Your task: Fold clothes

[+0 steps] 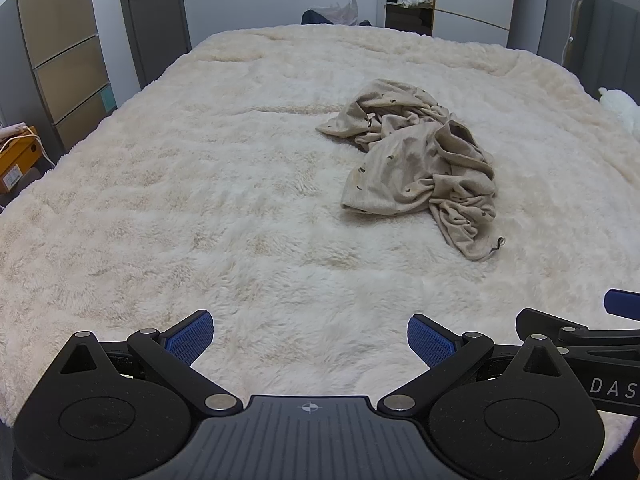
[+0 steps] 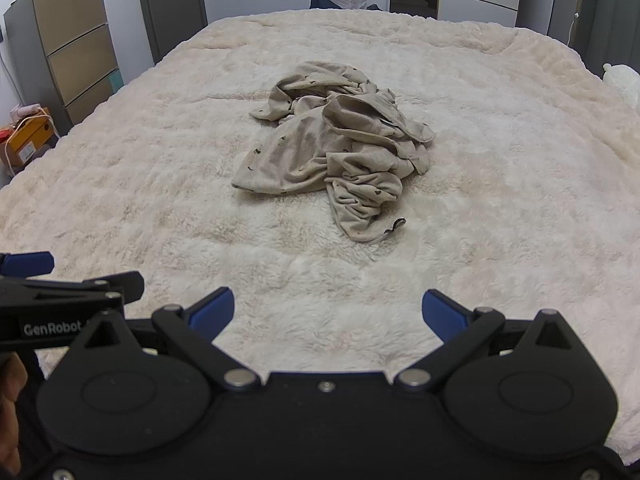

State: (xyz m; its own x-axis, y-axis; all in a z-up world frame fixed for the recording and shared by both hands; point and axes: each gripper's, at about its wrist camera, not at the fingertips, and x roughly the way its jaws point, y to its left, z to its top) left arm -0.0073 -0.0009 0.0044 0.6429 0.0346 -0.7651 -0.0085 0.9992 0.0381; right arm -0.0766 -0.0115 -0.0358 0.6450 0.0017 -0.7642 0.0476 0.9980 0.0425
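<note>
Fluffy cream bedspread [image 1: 200, 208] covering bed. Crumpled beige printed garment [image 2: 336, 152] lying mid-bed, right of centre, nothing folded yet. Left gripper [image 1: 310, 340] and right gripper [image 2: 328, 314] hovering at near edge, jaws spread wide, empty. Judging approach step: next, reaching far, pinching hem, spreading flat. Reading "GenRobot", "DAS".

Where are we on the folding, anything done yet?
Nothing is folded yet. The beige garment lies crumpled in a heap on the fluffy bedspread. The left gripper and right gripper are both open and empty, short of it. Spreading it flat and every fold remain.
</note>
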